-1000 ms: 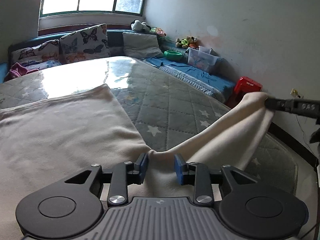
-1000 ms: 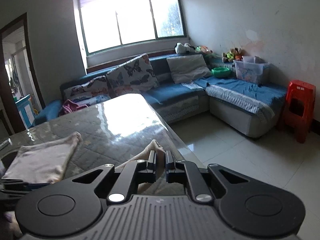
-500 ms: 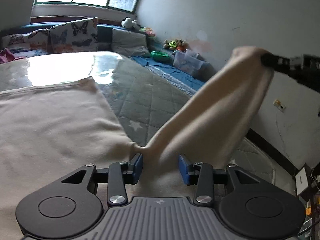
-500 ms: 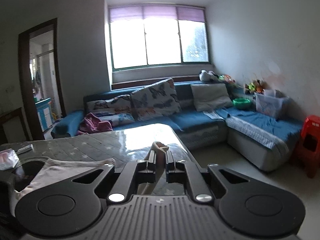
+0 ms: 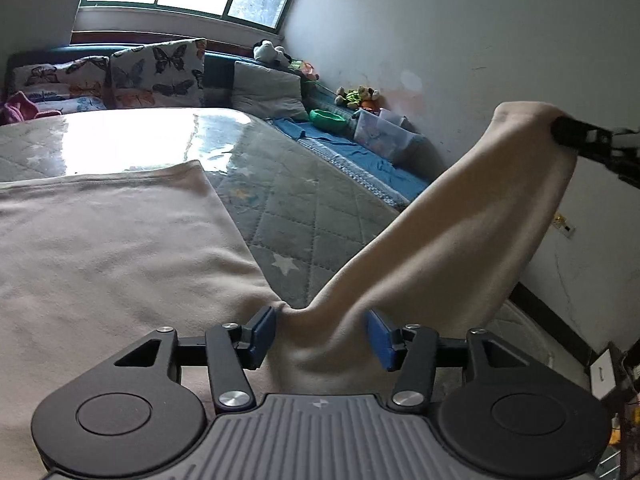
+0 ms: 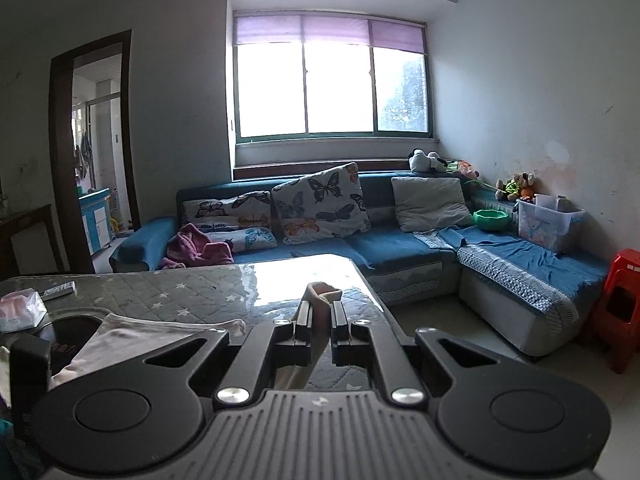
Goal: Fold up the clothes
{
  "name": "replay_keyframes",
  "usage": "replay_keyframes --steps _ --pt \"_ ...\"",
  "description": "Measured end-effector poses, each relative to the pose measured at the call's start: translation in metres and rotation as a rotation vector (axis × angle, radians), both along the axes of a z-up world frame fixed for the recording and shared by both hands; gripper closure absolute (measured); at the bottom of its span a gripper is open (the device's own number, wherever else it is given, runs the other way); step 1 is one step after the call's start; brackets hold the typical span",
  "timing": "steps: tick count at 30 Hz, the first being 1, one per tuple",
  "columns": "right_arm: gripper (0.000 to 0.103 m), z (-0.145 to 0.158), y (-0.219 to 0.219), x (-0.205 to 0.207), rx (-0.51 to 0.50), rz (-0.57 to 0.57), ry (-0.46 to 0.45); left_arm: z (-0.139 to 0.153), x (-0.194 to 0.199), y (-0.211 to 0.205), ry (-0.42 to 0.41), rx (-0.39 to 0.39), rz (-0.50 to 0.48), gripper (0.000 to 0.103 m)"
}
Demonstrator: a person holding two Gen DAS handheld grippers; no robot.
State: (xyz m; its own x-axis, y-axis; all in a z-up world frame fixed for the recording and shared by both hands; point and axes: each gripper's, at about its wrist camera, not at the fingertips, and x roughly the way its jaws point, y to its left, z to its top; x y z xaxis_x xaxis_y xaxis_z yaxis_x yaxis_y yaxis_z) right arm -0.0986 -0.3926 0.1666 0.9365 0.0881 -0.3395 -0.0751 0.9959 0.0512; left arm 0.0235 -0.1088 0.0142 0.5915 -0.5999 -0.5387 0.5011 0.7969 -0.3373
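Gripping the sleeve end [image 6: 320,291] of the beige garment [image 5: 112,248], the right gripper [image 6: 320,330] has its jaws nearly together with cloth pinched between them, cuff poking out past the tips. In the left wrist view that sleeve [image 5: 452,240] stretches up off the table [image 5: 304,200] to the right gripper's tip at frame right. Garment body lies flat on the quilted star-pattern cover, left half of the table. Left gripper [image 5: 322,334] jaws stand wide apart, blue pads [image 5: 262,334] either side of the bunched fabric where sleeve meets body; not clamped on it. Blue sofa [image 6: 400,244] with butterfly cushions behind the table.
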Motion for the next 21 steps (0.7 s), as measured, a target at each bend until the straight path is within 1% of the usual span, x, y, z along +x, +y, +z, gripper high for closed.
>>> replay_keyframes --steps 6,9,16,21 --pt "0.096 0.009 0.015 0.002 -0.017 0.05 -0.015 0.018 -0.013 0.026 -0.035 -0.027 0.026 0.044" --pt "0.096 0.014 0.029 0.003 -0.023 0.097 -0.022 0.021 -0.022 0.044 -0.04 -0.022 0.056 0.042" --pt "0.096 0.022 0.088 0.013 -0.05 0.261 -0.022 0.022 -0.052 0.099 -0.047 -0.024 0.163 0.041" --pt "0.096 0.008 0.141 0.02 -0.074 0.4 0.026 0.02 -0.073 0.129 -0.056 -0.006 0.228 0.039"
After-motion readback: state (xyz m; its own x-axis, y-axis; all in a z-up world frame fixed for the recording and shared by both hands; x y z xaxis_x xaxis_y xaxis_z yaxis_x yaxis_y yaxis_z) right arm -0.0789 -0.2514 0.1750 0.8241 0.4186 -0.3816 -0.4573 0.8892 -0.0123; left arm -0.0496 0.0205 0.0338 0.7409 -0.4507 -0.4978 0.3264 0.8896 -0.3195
